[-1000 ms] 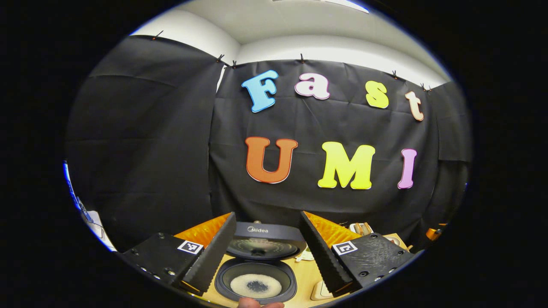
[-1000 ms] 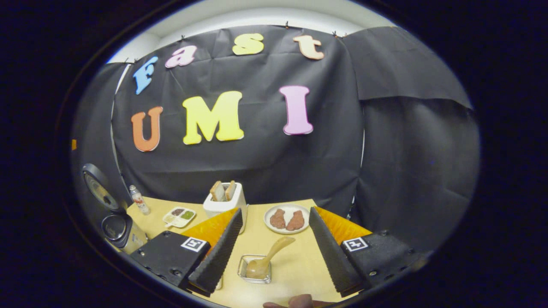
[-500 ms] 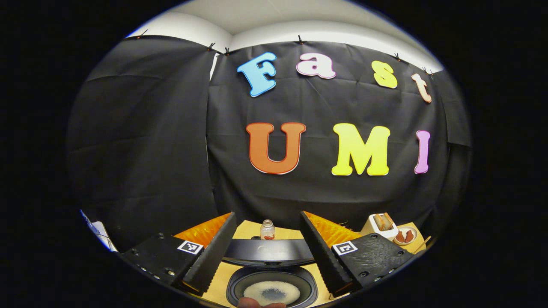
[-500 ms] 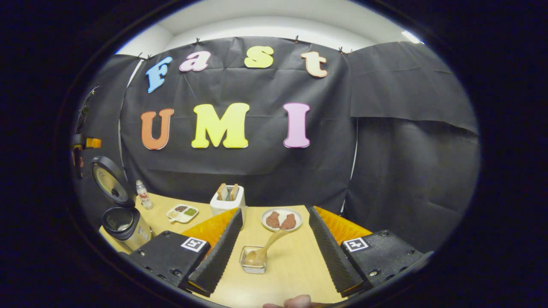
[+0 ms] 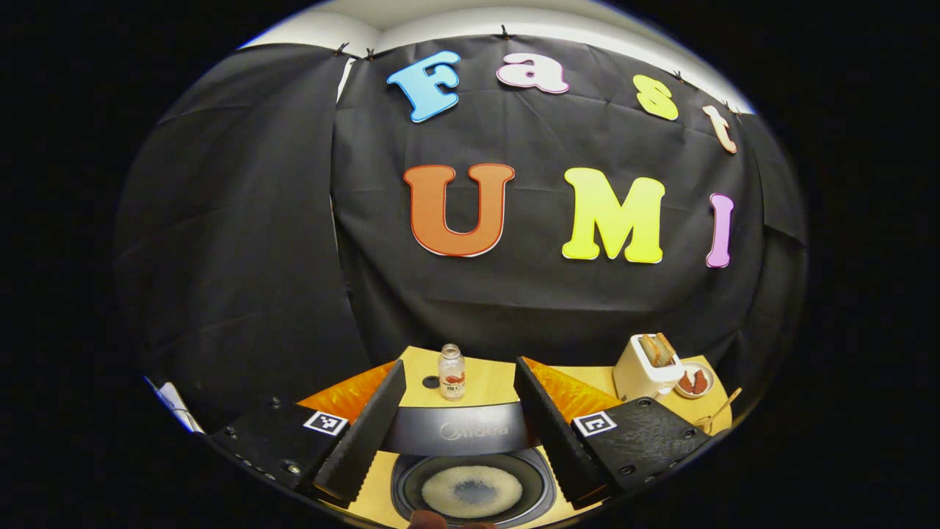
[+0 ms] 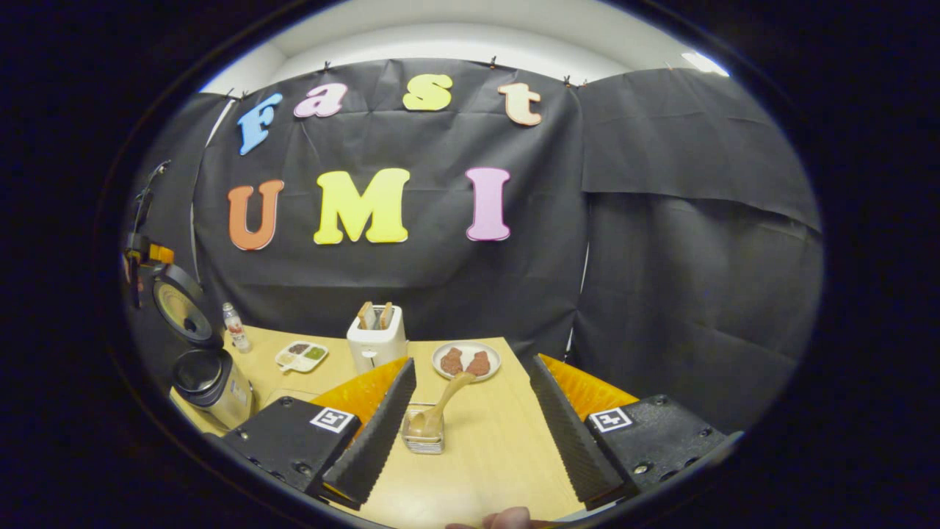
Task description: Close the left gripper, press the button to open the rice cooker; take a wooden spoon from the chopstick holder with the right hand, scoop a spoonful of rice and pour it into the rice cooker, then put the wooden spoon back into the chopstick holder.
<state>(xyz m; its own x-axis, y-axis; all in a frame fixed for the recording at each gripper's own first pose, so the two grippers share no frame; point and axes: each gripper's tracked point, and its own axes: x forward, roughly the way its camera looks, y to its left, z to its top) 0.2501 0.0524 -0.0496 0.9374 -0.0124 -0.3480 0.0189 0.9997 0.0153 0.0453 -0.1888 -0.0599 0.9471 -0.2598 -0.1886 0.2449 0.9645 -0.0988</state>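
Note:
In the left gripper view my left gripper (image 5: 459,366) is open above the rice cooker, with nothing between its fingers. The cooker's dark lid (image 5: 459,433) stands raised, and the pot (image 5: 470,491) below holds a ring of white rice. From the right gripper view the cooker (image 6: 209,378) stands at the table's left with its lid (image 6: 180,305) up. My right gripper (image 6: 473,361) is open and empty. The wooden spoon (image 6: 440,400) rests in the clear chopstick holder (image 6: 424,435), its handle leaning up to the right, close to my left finger (image 6: 374,433).
A white toaster (image 6: 377,338) with bread, a plate of meat (image 6: 466,361), a divided sauce dish (image 6: 301,356) and a small bottle (image 6: 235,327) stand along the back of the wooden table (image 6: 485,455). A person's fingertip (image 6: 507,519) shows at the bottom edge.
The left gripper view now looks over the raised lid, so the bottle and toaster behind the cooker show. The right gripper drifted; the holder now sits nearer its left finger. Both stayed open.

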